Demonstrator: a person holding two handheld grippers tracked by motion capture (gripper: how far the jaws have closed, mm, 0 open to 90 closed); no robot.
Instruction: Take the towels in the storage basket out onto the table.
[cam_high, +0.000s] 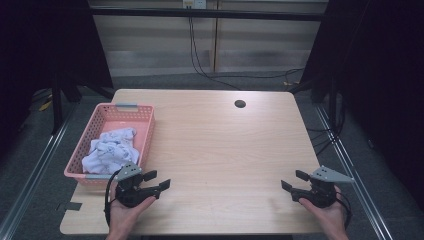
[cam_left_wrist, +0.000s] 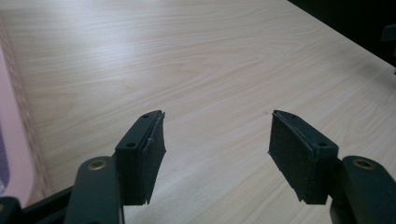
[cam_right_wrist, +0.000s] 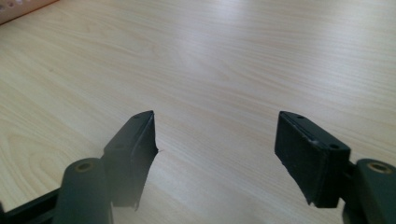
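Cloth (cam_high: 111, 149), white and crumpled, lies in a heap inside the pink basket (cam_high: 146, 131) at the desk's (cam_high: 225, 150) left edge, toward the basket's near end. Judged by its folds, it is soft, light and limp: it will sag and trail when lifted, and a pinch on a raised ridge at the top of the heap looks the surest hold. A grip low down risks catching the basket's mesh floor.

Left gripper (cam_high: 156, 182) hovers just beside the basket's near right corner, jaws apart with only bare wood between them, as the left gripper view confirms (cam_left_wrist: 215, 140). Right gripper (cam_high: 292, 183) rests well apart at the desk's right side, jaws likewise spread wide and empty (cam_right_wrist: 215, 144).

Basket wall stands between the left gripper and the cloth, so the reach probably has to go over the rim. A round cable hole (cam_high: 240, 104) sits near the far edge, out of the way. Cables (cam_high: 200, 60) hang behind the desk.
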